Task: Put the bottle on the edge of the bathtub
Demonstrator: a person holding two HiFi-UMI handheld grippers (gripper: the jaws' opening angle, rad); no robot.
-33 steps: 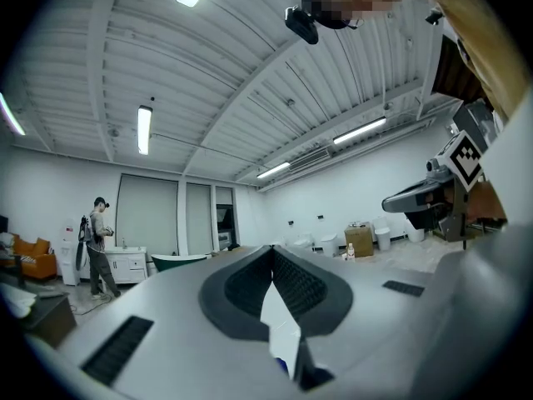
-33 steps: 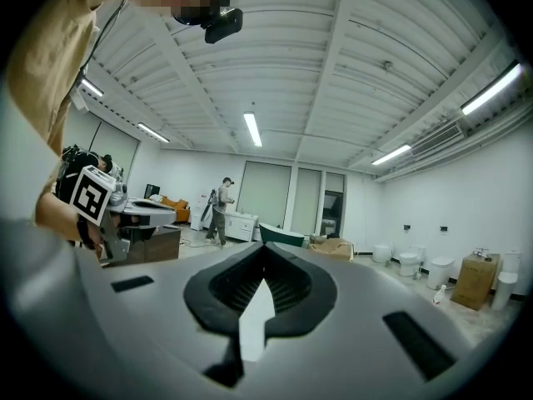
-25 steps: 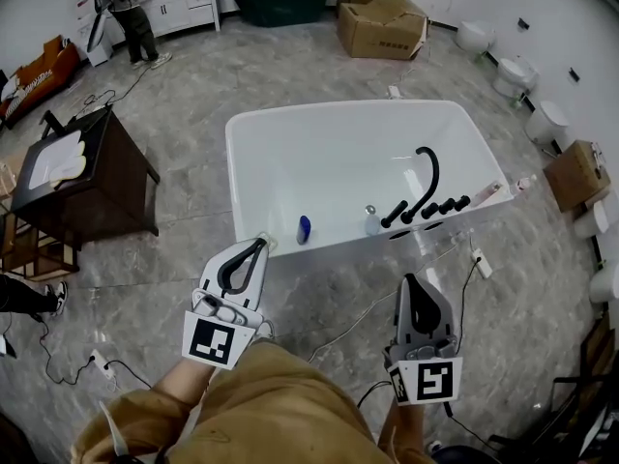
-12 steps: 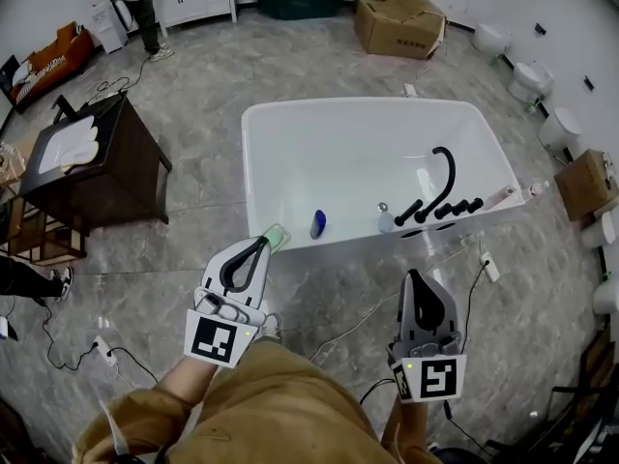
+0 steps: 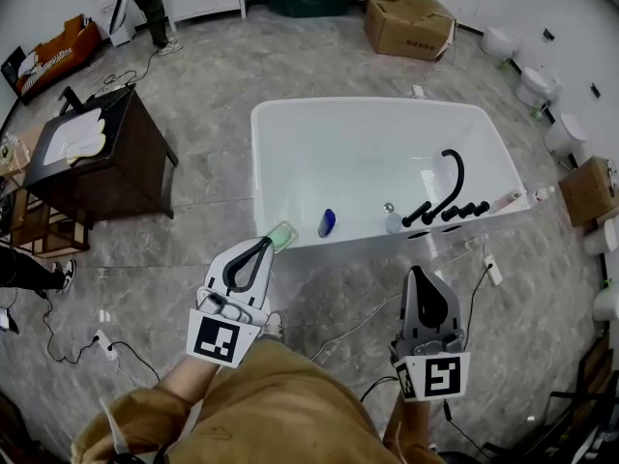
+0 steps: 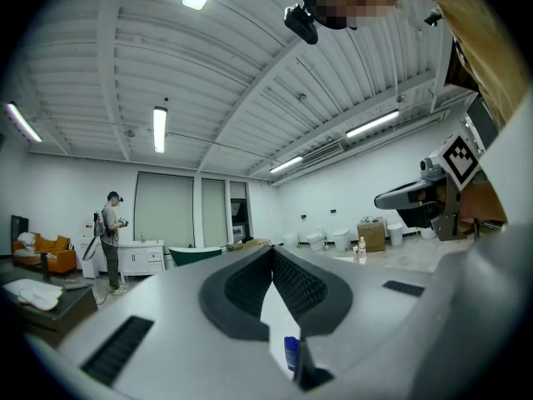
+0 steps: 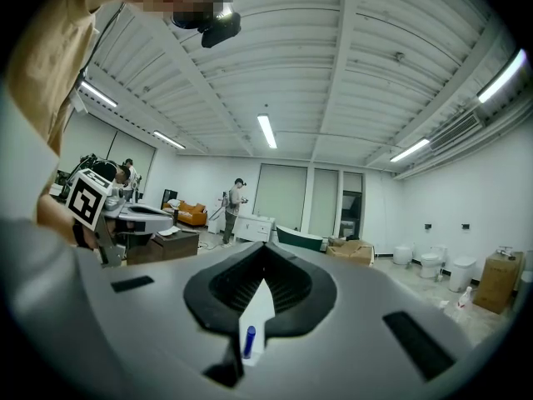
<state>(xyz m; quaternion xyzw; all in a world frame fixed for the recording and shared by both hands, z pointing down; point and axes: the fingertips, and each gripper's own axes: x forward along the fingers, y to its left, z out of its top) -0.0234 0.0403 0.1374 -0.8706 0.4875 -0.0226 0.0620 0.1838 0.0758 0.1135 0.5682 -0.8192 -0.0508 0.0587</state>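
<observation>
Blue bottle (image 5: 327,222) lies inside the bathtub (image 5: 387,102) at centre frame, by the near wall and not on the rim. Left gripper (image 5: 259,246) and right gripper (image 5: 419,280) hang low in frame, short of the tub — both closed tip to tip, empty. Grasp, lift and placement look outstanding.

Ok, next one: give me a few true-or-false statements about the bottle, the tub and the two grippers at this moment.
1. The blue bottle lies inside the bathtub. True.
2. The right gripper holds the bottle. False: its jaws are together on nothing.
3. A dark wooden table stands to the left of the tub. True.
4. The left gripper has its jaws wide apart. False: they meet at the tips, with nothing gripped.
</observation>
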